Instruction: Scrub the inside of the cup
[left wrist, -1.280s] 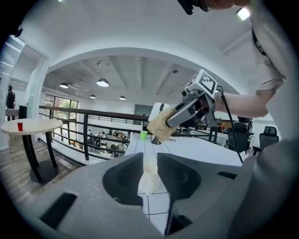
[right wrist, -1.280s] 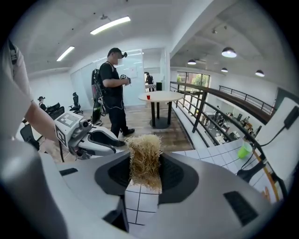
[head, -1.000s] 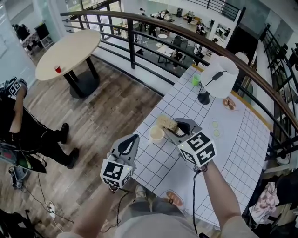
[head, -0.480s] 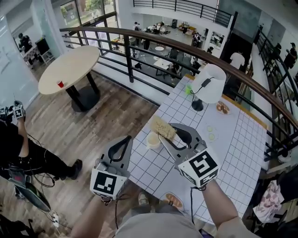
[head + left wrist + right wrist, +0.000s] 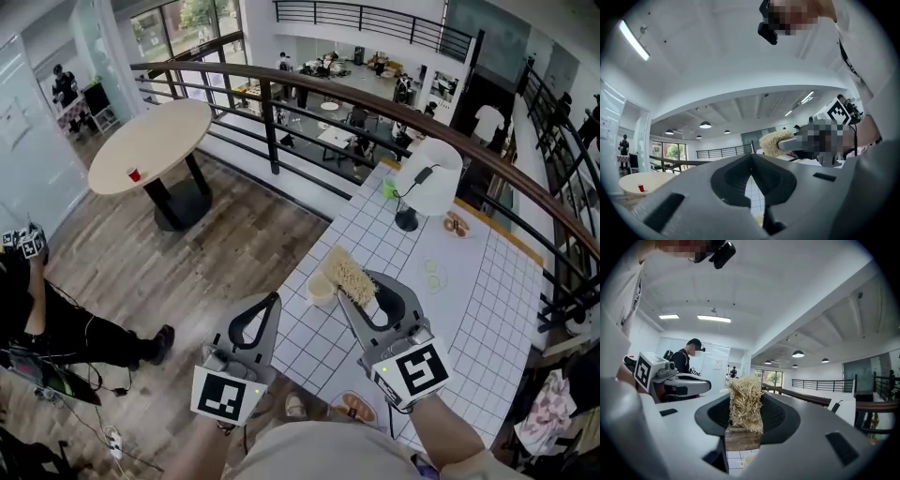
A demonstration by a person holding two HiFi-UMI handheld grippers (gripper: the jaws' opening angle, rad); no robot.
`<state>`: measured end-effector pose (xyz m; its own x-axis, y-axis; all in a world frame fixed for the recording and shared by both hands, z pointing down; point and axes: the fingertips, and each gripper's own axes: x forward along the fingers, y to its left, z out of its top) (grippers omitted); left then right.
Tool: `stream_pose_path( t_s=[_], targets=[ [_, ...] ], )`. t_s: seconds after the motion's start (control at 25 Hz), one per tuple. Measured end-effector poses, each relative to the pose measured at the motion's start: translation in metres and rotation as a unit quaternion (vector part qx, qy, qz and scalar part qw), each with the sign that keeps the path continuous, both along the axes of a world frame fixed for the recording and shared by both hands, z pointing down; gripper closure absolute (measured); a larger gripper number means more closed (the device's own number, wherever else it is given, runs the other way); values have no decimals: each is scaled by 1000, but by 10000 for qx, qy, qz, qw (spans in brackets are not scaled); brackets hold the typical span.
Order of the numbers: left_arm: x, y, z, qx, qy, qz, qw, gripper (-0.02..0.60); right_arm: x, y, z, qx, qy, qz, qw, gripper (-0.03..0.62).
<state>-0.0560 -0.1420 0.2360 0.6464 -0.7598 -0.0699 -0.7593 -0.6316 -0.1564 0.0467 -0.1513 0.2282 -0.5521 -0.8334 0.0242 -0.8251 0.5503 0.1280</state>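
Both grippers have drawn back toward the person since a second ago, and the left jaws have closed.

Each gripper's cube carries black-and-white square markers. The cup (image 5: 317,288) stands upright on the white tiled table (image 5: 487,281), a little ahead of the left gripper (image 5: 273,301), whose jaws meet on nothing. The right gripper (image 5: 373,292) is clamped on the wooden back of a straw-coloured brush (image 5: 349,274). Its bristles overlap the cup's right rim in the head view, and contact cannot be told.

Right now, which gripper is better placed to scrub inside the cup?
Right. The right gripper is shut on the scrub brush, its bristles close beside the cup. The left gripper is shut and empty, by the edge of the tiled table.
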Motion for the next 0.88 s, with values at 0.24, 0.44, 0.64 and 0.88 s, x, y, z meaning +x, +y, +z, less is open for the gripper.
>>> stream_pose_path(
  t_s=[0.24,0.44,0.64,0.88],
  targets=[
    [0,13,14,-111,-81,-85,9999,568,-3,19,13,-63,-93,14,9999,453],
    [4,17,18,-103,-102,-115,9998,568,-3,32,27,-211,63,-2,9998,453],
    [9,17,26,-322,-212,-167,9991,568,3,35,27,-76,245,181,9995,454],
    [15,20,21,-306,-147,-87,9994,568,4,36,24,-118,88,191,9997,454]
  ],
)
